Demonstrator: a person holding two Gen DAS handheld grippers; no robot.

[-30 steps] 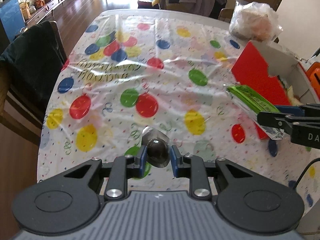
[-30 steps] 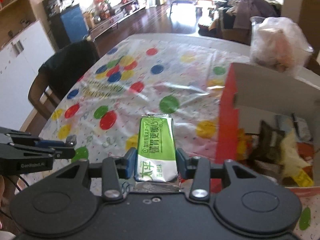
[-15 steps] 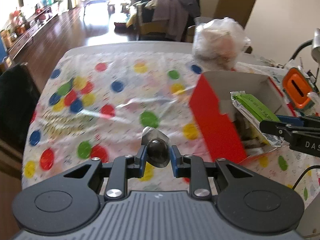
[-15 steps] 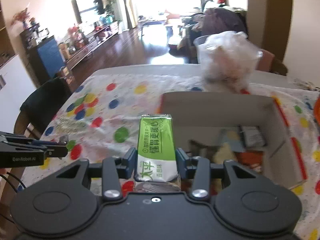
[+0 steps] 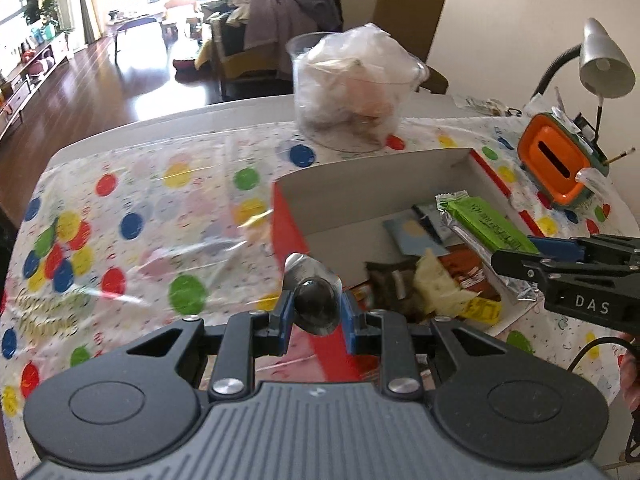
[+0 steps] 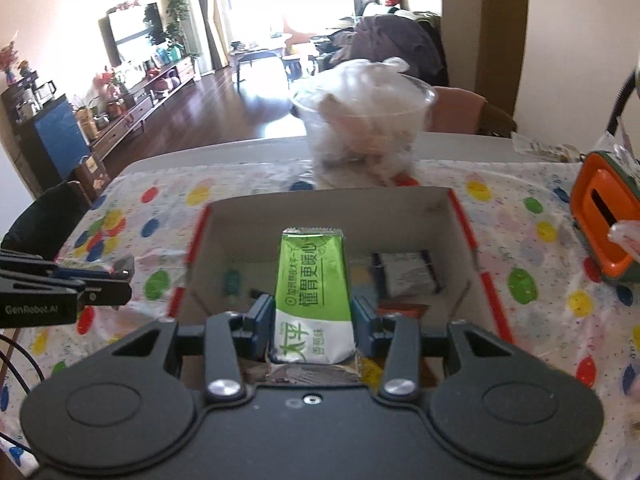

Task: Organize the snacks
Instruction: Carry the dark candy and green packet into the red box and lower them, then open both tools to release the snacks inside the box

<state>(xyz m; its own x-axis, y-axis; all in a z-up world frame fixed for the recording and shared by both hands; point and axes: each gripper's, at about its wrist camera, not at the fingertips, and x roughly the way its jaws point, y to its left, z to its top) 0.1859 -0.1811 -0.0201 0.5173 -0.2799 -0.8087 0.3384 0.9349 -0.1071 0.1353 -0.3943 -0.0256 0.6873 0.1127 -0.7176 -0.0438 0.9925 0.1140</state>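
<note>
My left gripper point(image 5: 314, 312) is shut on a small dark round snack in clear wrap point(image 5: 313, 305), held at the near left corner of the red-sided cardboard box point(image 5: 360, 178). My right gripper point(image 6: 312, 320) is shut on a green and white snack packet point(image 6: 312, 280) and holds it above the open box point(image 6: 320, 206). The packet point(image 5: 486, 228) and right gripper point(image 5: 560, 264) also show in the left wrist view, over the box's right part. The box holds several wrapped snacks point(image 5: 432, 284).
A clear plastic tub with a bag inside point(image 5: 356, 96) stands behind the box. An orange and green holder point(image 5: 560, 168) and a desk lamp point(image 5: 604, 64) are at the right. The table has a polka-dot cover point(image 5: 160, 216). A dark chair point(image 6: 44, 220) is at the left.
Both grippers have moved forward and right toward the box, each still holding its snack. The green packet has gone from beside the box to above its inside.
</note>
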